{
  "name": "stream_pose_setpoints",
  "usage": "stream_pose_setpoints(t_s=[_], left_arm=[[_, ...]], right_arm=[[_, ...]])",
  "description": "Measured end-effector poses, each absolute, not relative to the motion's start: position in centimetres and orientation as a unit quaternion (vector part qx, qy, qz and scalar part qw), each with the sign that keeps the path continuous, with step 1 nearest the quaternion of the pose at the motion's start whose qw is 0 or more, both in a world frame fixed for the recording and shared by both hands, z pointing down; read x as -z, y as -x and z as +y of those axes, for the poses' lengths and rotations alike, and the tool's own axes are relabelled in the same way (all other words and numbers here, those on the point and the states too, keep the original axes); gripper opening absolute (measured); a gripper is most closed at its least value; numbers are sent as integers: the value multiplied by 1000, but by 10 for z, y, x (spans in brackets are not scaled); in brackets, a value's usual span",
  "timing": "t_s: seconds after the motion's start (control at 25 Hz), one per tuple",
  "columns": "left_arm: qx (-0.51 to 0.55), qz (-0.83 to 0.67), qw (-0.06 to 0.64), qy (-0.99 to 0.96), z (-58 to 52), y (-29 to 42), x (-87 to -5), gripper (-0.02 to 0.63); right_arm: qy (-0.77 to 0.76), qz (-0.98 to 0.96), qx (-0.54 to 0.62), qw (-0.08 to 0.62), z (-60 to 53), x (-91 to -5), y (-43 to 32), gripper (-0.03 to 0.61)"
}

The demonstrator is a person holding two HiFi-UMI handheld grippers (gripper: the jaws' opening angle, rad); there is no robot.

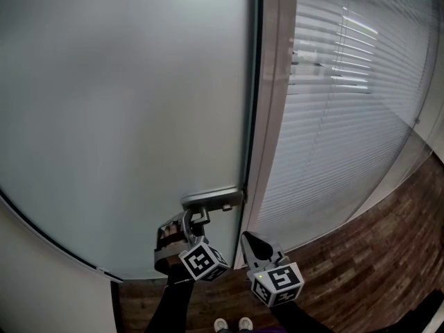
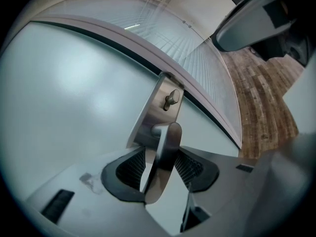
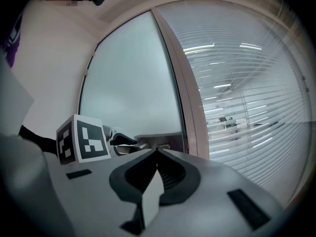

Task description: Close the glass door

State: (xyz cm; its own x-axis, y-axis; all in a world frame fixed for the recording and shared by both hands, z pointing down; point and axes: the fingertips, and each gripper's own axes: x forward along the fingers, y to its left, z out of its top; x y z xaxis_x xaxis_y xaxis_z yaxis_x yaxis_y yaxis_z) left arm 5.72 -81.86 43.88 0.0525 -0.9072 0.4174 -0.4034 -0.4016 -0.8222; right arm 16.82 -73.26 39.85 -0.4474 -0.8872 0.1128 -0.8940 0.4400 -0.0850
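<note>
The left tool clamps the brushed-metal lever handle of the frosted glass door. Just beyond the tool, the door's edge meets the grey metal frame (closed, I judge, perhaps not latched). The right tool, pinched together and empty, hangs beside the left one.

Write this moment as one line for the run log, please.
left gripper: jaws shut on door handle | right gripper: jaws together, empty, near door frame | glass door: edge at frame
</note>
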Motion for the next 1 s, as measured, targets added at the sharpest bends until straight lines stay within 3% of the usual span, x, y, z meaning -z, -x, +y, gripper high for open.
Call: stream_pose_setpoints(t_s=[0.4, 0.72, 1.0], left_arm=[[474, 495, 271, 676, -798, -55, -431, 164], [385, 537, 238, 712, -762, -51, -410, 164], [220, 587, 105, 772, -743, -41, -397, 164]], right_arm=[[-522, -850, -67, 28, -731, -400, -163, -9], [-511, -857, -71, 14, -730, -396, -150, -9], [-514, -854, -77, 9, -731, -395, -148, -9]])
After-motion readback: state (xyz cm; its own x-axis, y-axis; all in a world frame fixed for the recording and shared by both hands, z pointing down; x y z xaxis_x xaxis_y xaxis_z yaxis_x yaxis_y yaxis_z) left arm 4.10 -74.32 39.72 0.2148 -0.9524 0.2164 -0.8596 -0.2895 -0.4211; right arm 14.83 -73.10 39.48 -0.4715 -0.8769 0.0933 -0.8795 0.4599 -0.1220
